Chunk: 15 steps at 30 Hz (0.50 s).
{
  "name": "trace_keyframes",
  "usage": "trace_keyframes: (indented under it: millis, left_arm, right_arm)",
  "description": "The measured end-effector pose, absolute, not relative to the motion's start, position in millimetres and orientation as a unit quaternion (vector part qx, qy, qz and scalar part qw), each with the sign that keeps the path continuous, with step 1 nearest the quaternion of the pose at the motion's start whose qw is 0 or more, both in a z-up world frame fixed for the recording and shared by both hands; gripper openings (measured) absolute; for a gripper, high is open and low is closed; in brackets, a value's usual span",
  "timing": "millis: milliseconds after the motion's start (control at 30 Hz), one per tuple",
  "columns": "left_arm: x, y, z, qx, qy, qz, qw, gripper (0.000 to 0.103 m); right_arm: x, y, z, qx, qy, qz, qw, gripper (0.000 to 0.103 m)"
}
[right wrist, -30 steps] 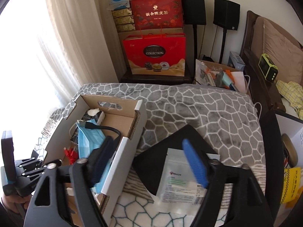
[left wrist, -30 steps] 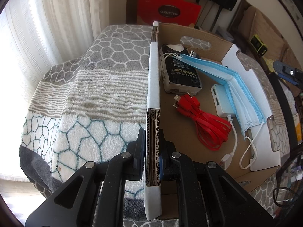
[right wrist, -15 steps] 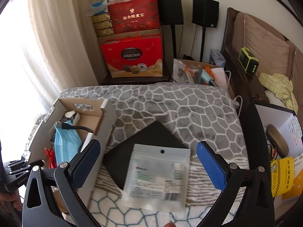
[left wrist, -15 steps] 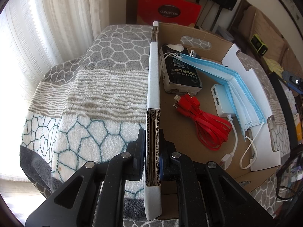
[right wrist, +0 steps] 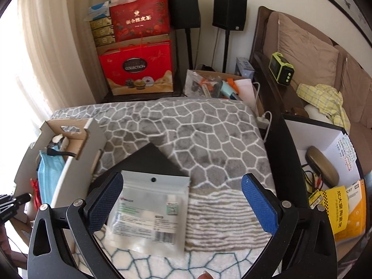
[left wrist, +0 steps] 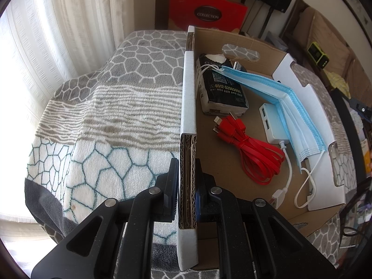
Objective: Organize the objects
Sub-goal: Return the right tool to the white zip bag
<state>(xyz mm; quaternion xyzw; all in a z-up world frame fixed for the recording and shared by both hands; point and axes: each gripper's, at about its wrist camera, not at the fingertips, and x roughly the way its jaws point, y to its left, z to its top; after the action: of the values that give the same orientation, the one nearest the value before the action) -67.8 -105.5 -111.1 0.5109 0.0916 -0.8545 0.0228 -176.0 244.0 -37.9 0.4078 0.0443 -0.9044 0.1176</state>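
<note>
My left gripper is shut on the near wall of the cardboard box. Inside the box lie a black packet, a red cable, a white USB hub and blue face masks. My right gripper is open and empty, above a clear plastic pouch that lies on a black flat item on the patterned blanket. The box stands to the left of the pouch.
Red gift bags and two black speakers stand behind the bed. A box of clutter sits at the far edge. A dark shelf with yellow packets is on the right.
My right gripper has swung right, away from the box, and now hangs over the pouch. The left gripper and the box have not moved.
</note>
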Motion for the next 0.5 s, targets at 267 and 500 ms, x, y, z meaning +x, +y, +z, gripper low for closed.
trace_keyframes:
  millis: [267, 500]
  left_arm:
    - [-68.3, -107.0, -111.8, 0.512, 0.090, -0.854, 0.024, 0.010]
    - [-68.1, -107.5, -111.8, 0.512, 0.090, -0.854, 0.025, 0.010]
  right_arm:
    - [-183.5, 264.1, -49.4, 0.429, 0.034, -0.896, 0.111, 0.102]
    - [-186.7, 268.5, -71.6, 0.474, -0.014, -0.867, 0.153, 0.090]
